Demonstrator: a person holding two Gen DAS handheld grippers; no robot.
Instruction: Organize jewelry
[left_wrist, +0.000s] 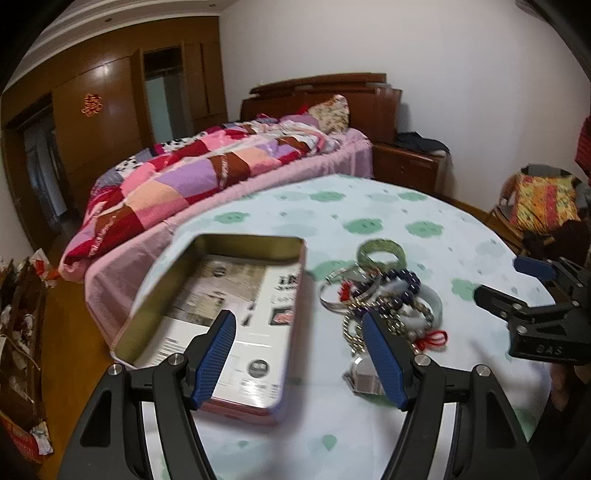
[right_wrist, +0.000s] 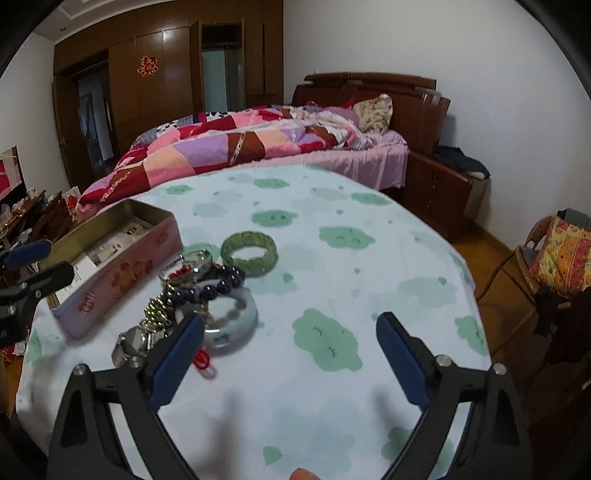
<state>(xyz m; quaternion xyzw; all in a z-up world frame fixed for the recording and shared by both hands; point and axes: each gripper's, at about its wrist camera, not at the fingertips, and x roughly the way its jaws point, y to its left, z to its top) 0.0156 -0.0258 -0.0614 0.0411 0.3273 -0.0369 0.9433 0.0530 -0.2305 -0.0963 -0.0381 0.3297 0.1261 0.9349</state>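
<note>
My left gripper (left_wrist: 299, 354) hung with its blue pads spread apart and nothing between them. Under its left finger lay the open tin (left_wrist: 173, 258), pink outside and gold inside, with printed paper (left_wrist: 258, 332) lining its floor. Under and just past its right finger sat the jewelry heap. A watch (left_wrist: 364, 376) lay nearest me, partly hidden behind that finger. Beyond it were a gold chain (left_wrist: 354, 332), a string of dark beads (left_wrist: 406, 280), a silver bangle (left_wrist: 332, 295) and a pale jade bangle (left_wrist: 436, 302), all overlapping. A red knot (left_wrist: 432, 339) trailed out at the heap's right. The green bracelet (left_wrist: 382, 251) sat at the far edge of the heap, touching or nearly touching the rest; the blur kept me from telling which.

My right gripper (right_wrist: 290, 350) was also spread wide and held nothing. Bare tablecloth (right_wrist: 332, 258), white with green cloud shapes, lay between its fingers. Its left finger reached over the near edge of the pale jade bangle. From that side the heap lay ahead and to the left, with the tin further left still, and the green bracelet sat beyond the beads.

Each gripper appeared at the edge of the other's view, the heap between them. A bed (right_wrist: 258, 147) with a patchwork quilt stood beyond the table.
</note>
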